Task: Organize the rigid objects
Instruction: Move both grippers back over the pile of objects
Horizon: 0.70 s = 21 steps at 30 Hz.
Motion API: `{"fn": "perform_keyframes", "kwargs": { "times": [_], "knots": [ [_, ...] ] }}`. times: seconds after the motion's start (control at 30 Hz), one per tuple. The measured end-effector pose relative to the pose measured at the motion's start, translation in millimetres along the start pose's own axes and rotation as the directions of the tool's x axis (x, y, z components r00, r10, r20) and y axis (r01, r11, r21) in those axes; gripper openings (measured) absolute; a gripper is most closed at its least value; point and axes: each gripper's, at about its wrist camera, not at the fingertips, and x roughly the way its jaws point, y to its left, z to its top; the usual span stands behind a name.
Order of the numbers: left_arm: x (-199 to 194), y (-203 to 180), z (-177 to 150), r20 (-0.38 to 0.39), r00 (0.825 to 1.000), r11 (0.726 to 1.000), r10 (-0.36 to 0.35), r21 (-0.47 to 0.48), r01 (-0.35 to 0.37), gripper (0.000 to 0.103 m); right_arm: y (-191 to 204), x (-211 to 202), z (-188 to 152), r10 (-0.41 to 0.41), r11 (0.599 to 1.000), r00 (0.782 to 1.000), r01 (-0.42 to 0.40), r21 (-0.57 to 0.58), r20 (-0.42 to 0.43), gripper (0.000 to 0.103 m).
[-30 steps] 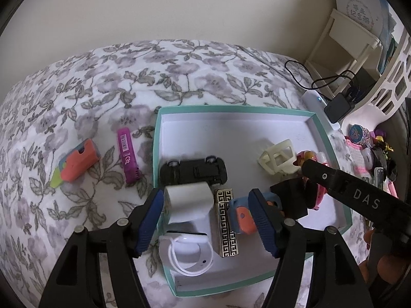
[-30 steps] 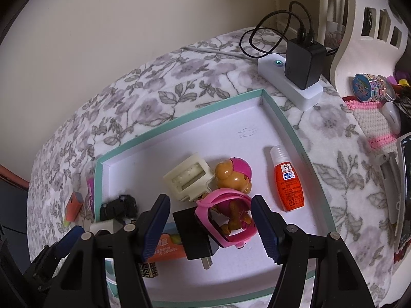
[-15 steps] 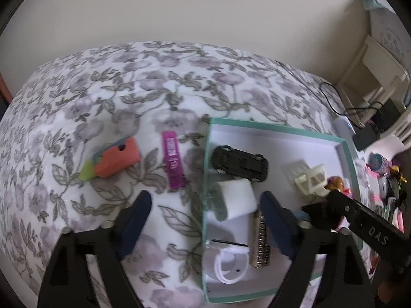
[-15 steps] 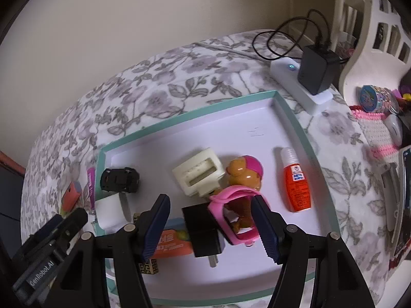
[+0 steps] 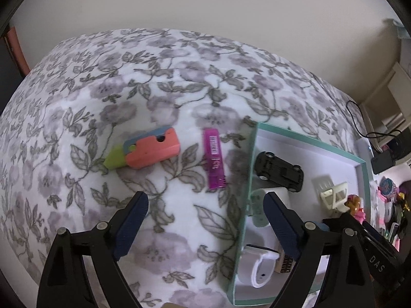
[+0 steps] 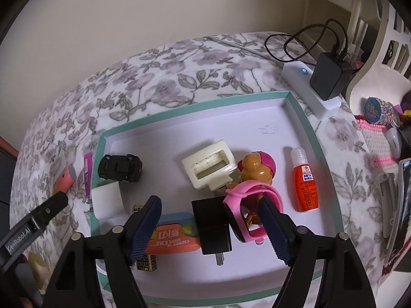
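two open grippers over a flowered blanket and a tray of small things

the left gripper [image 5: 205, 218] hangs over the flowered blanket [image 5: 159, 95] at the tray's left edge, its jaws wide and just opened further, with only bare cloth and the tray rim between them. ahead of it on the blanket lie an orange carrot knife [image 5: 149, 151] and, just beside the tray, a purple lighter [image 5: 214, 165]. the right gripper [image 6: 210, 223] hovers over the green-rimmed tray [image 6: 195, 105], jaws fairly wide and just opened further, pads touching nothing; a black plug [image 6: 214, 227] and a pink watch [image 6: 253, 206] lie below between them. also in the tray are a black toy car [image 6: 120, 166], a cream clip [image 6: 209, 164], a toy figure [image 6: 257, 168], an orange bottle [image 6: 304, 182], a second carrot knife [image 6: 172, 238] and a white cube [image 6: 106, 200].
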Motion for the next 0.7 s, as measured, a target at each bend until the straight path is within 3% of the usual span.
{"fn": "perform_keyframes", "kwargs": {
  "times": [0.13,0.47,0.7],
  "knots": [
    [1.1,5.6,1.1,-0.001,1.0,1.0,0.007,-0.011,-0.007,0.091,1.2,0.6,0.1,0.004,1.0,1.0,-0.004,-0.006,0.005,0.103],
    [0.9,16.8,5.9,0.001,0.999,0.999,0.032,-0.029,-0.032,0.091,7.5,-0.6,0.2,-0.016,0.999,1.0,0.017,-0.036,0.025,0.103],
    [-5.7,53.8,17.5,0.014,0.999,0.991,0.032,-0.128,-0.03,0.091,29.4,-6.8,-0.3,0.012,0.997,0.999,-0.007,-0.082,0.053,0.103]
  ]
}}
